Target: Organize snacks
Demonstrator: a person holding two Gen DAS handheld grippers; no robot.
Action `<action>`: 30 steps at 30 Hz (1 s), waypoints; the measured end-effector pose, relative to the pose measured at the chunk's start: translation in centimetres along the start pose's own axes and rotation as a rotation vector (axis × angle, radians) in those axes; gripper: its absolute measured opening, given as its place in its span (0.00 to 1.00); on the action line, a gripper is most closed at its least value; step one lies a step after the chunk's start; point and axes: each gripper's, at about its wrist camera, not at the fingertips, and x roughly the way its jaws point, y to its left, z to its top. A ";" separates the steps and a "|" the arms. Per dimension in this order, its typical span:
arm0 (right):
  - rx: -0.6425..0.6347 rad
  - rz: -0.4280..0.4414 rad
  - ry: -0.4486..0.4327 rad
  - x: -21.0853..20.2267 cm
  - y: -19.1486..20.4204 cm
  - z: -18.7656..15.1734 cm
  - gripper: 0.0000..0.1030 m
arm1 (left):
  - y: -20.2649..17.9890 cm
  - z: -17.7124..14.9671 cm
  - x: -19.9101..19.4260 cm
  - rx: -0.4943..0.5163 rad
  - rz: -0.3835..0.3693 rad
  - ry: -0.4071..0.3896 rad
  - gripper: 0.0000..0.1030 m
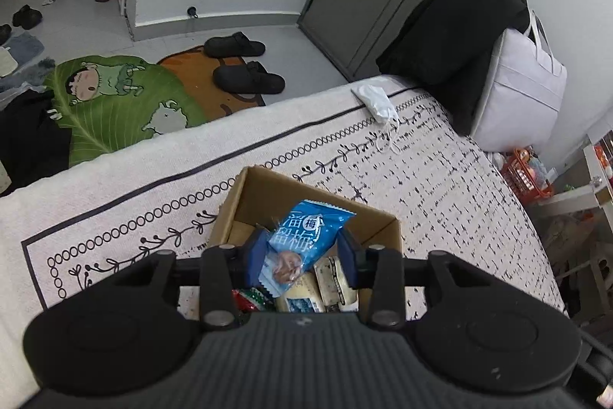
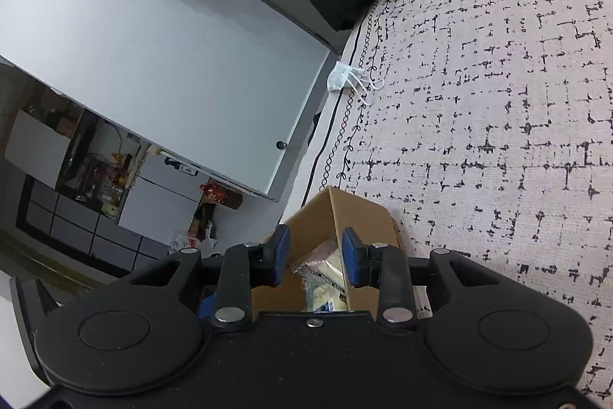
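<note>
Blue snack pkt (image 1: 306, 240): 1 pc, upright btwn pads of left gripper (image 1: 302, 257), directly over open cardboard box (image 1: 268, 190). Left pad touching pkt edge; right pad close beside other edge, contact not certain. Grip state: cannot tell if still pinched or just let go.

Below and behind pkt, inside box: approx 3 more pkts visible (pale yellow, speckled, red/green); exact count unclear, partly hidden by tongs.

Right gripper (image 2: 315, 255): jaws spread, nothing btwn pads; hovering over box (image 2: 356, 213) corner, box contents (image 2: 325, 267) seen through gap.

Step in hand (judged): depositing blue pkt into box. Next move calls for: spread left jaws fully, let pkt fall flat, lift clear w/o snagging wrapper. Right tongs free for next pick.

Outward from tongs: box sits on patterned cover (image 1: 440, 186), 1 pc. White face mask (image 1: 373, 100) ahead near cover edge, 1 pc. Black slippers (image 1: 245, 64) on floor beyond, 2 pcs. White bag (image 1: 521, 91) far right, 1 pc.
</note>
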 end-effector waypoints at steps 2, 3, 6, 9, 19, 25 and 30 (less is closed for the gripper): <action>-0.002 0.002 0.001 -0.2 0.1 -0.1 0.34 | -0.1 0.1 -0.2 0.004 -0.004 -0.003 0.42; -0.002 0.002 0.002 -0.4 0.2 -0.2 0.34 | -0.1 0.1 -0.2 0.005 -0.005 -0.001 0.47; -0.001 -0.001 0.004 -0.9 0.2 -0.3 0.36 | -0.1 0.0 -0.5 -0.003 0.001 -0.001 0.51; -0.004 -0.005 0.006 -1.3 0.2 -0.5 0.36 | 0.0 -0.2 -1.0 -0.009 0.005 -0.008 0.52; -0.043 -0.037 0.009 -3.0 0.9 -1.2 0.46 | 0.4 -1.3 -3.0 -0.012 0.007 0.001 0.68; -0.097 -0.082 -0.005 -4.3 1.9 -1.6 0.58 | 0.8 -2.3 -4.6 -0.005 0.012 0.004 0.75; -0.177 -0.139 -0.033 -5.7 3.8 -1.9 0.75 | 1.3 -3.0 -6.3 0.018 0.032 -0.005 0.79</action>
